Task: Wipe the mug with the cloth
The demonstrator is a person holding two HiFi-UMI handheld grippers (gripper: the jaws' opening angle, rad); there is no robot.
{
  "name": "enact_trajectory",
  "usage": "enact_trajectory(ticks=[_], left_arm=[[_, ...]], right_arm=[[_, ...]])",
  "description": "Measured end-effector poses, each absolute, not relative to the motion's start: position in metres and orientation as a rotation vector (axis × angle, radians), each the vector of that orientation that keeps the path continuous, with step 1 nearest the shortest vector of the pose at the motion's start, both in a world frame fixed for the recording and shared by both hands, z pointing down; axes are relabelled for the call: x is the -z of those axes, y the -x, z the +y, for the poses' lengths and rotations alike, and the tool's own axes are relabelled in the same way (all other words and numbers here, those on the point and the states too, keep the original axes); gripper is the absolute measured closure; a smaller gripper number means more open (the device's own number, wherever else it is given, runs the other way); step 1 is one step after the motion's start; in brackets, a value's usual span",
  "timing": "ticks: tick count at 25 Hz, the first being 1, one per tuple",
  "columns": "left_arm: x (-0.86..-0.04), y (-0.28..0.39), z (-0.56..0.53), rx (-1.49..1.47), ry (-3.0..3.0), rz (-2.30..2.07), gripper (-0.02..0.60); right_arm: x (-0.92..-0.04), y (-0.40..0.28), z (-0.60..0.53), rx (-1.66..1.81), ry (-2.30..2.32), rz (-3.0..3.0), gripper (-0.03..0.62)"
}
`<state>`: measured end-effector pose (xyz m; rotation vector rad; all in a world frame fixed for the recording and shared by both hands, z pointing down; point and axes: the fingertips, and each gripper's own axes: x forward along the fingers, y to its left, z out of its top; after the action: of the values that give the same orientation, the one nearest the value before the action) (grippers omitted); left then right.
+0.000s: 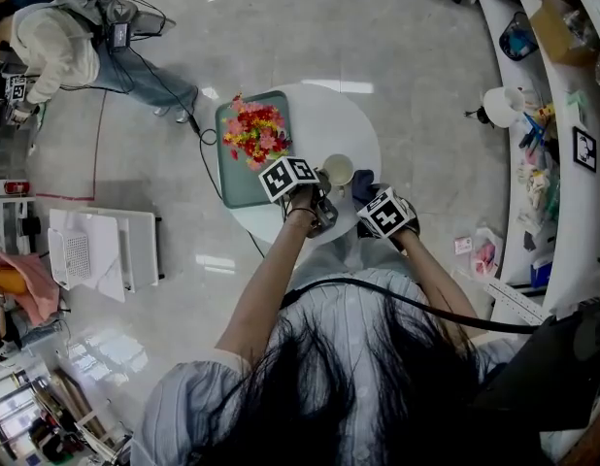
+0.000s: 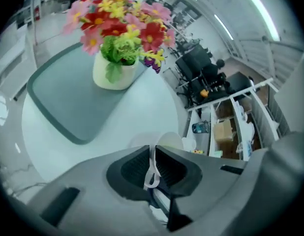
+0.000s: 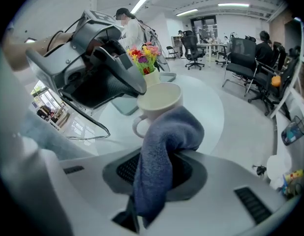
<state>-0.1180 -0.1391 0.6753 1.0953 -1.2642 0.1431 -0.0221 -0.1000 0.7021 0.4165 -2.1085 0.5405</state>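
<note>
From above, in the head view, a person is bending over a round white table [image 1: 353, 124] at the middle of the frame. A green tray [image 1: 234, 187] is lying on the table's left part, with flowers [image 1: 254, 129] on it. The mug [image 1: 338, 170] is showing just right of the tray, near the table's lower edge. The left gripper [image 1: 321, 194] is reaching it from below left, and the right gripper [image 1: 371, 200] is coming in from the lower right with the dark blue cloth [image 1: 363, 187] just beside the mug. Another person [image 1: 62, 42] is sitting on the floor at the upper left.

In the left gripper view, the left gripper [image 2: 153, 149] is pinching the mug [image 2: 170, 140] at the lower centre. Its jaws are pressed together on a thin white part of the mug that curls at its near end. The flowers [image 2: 120, 23] in their pot [image 2: 112, 75] are standing on the tray [image 2: 63, 102] at the upper left.

In the right gripper view, the right gripper [image 3: 159, 154] is clamping the cloth [image 3: 164, 132] at the lower centre. The cloth's upper fold is lying against the near side of the mug [image 3: 159, 102] at the centre. The left gripper [image 3: 139, 90] is meeting the mug's rim from the upper left.
</note>
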Motion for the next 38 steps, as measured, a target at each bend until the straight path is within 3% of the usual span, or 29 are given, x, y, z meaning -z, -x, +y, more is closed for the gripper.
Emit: enact_trajectory(ticks=[21,31,38], left_arm=[[-0.680,0.116,-0.119,0.320,-0.619,-1.377,0.537],[-0.658,0.111,-0.126,-0.014,-1.097,-1.356,0.537],[-0.626,0.126,-0.113,-0.081,-1.330,-1.411,0.537]], right_arm=[[-0.683,0.020,-0.085,-0.210,-0.323,-2.077,0.493],[-0.666,0.012,-0.092,-0.319,-0.396,-2.139,0.493],[-0.640,0.007,-0.096,-0.325,-0.413,-2.201,0.493]])
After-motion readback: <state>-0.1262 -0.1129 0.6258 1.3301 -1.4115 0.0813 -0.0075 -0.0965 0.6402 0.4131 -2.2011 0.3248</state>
